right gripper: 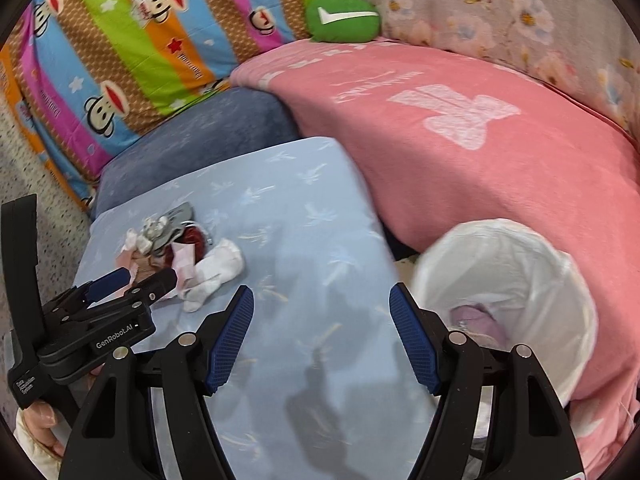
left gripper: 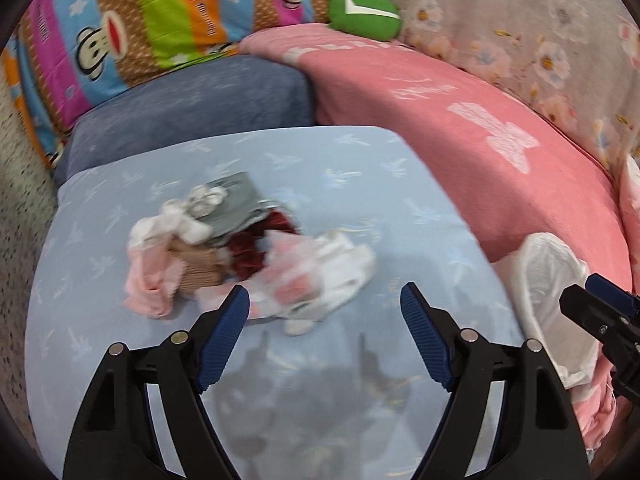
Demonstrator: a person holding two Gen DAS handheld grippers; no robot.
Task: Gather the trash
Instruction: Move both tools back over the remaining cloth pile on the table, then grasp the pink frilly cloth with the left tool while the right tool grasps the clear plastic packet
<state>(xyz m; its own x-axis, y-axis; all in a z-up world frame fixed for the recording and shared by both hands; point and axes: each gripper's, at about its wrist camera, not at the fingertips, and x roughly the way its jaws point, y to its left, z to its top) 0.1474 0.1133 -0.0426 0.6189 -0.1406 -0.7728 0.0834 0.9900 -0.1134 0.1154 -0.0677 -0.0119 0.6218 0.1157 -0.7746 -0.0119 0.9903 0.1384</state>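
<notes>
Left gripper [left gripper: 325,304]: held low over the near part of the light blue cushion, jaws spread wide with nothing between them; its blue ribbed pads [left gripper: 224,340] hang just short of the trash pile, not touching it.
Right gripper [right gripper: 321,306]: to the right of the left one, also wide open and empty, pointing down at bare blue fabric between the pile and the bin.
Person's hand [right gripper: 42,420]: fingers wrapped round the left gripper's handle, at the near left edge of the right wrist view.
Light blue cushion [left gripper: 360,168]: pale blue cover with a faint white pattern; both grippers cast shadows on its near part.
Trash pile [left gripper: 240,248]: a loose heap on the left half of the cushion, with crumpled white tissue, pink and white wrapper pieces, a dark red scrap, a tan ribbed piece and a grey card at its far side; blurred, so finer detail cannot be told.
Bin [right gripper: 520,292]: lined with a white plastic bag, standing just beside the cushion's right edge, against the pink blanket; something pale purple lies inside.
Pink blanket [left gripper: 460,120]: spreads right and far of the cushion, with white printed shapes.
Dark blue cushion [left gripper: 192,108]: just beyond the light blue one.
Striped bedding [left gripper: 140,28]: bright stripes with cartoon monkey faces, far left.
Green plush [left gripper: 364,10]: round, on the blanket's far edge.
Floral cloth [left gripper: 540,32]: pale, far right.
</notes>
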